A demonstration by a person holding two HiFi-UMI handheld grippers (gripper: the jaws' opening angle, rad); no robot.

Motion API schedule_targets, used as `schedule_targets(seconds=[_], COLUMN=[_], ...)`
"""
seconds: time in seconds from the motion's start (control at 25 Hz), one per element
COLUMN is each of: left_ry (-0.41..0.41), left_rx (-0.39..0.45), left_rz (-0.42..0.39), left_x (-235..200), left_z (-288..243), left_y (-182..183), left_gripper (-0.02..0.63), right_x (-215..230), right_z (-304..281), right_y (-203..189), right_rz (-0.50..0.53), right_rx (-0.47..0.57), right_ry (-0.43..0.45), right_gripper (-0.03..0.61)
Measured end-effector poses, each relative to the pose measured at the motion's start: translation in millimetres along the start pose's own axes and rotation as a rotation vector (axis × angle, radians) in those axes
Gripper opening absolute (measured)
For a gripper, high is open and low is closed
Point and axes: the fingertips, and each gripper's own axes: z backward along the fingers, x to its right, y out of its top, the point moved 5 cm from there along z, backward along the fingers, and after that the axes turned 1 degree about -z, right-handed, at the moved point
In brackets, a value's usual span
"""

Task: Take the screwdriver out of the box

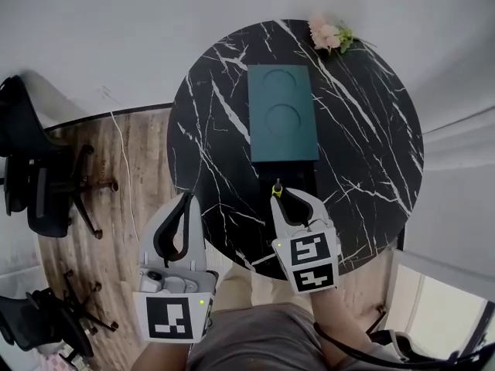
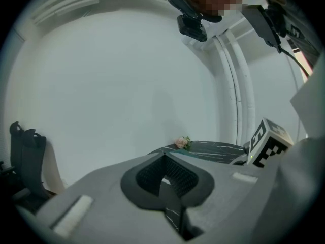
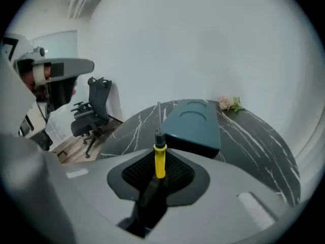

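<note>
We hold the screwdriver (image 3: pixel 160 159) in the right gripper (image 1: pixel 285 198), its jaws closed on the black lower part of the handle. The yellow collar and thin metal shaft stand out past the fingertips. Its long axis runs along the line of the jaws and points away from us at the near end of the teal box (image 1: pixel 282 113), which lies in the middle of the round black marble table (image 1: pixel 363 153). The tool is clear of the box, with its tip just short of the near wall, so we judge it already lifted out.

Our left gripper (image 1: pixel 187 199) hangs off the table's left edge, over the wooden floor. Its fingertips meet with nothing between them, and it is well apart from both box and tool. Whatever comes next falls to the right hand, which needs only to draw the shaft back along its own line or set it down on bare marble beside the box.
</note>
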Motion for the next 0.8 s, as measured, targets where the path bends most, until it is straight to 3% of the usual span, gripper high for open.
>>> schedule_targets(seconds=[0.36, 0.52, 0.8], left_ry=[-0.065, -0.098, -0.156], left_rx=[0.155, 0.233, 0.281], left_rz=[-0.031, -0.046, -0.080], left_x=[24, 35, 59], left_z=[3, 0, 7], left_y=[53, 79, 104], left_gripper=[0.000, 0.000, 0.000], right_x=[5, 15, 37], right_z=[79, 117, 166], right_y=[73, 104, 112], right_rz=[0.035, 0.050, 0.058], right_rx=[0.269, 0.399, 0.472], right_ry=[-0.052, -0.112, -0.219], right_gripper=[0.075, 0.025, 0.025])
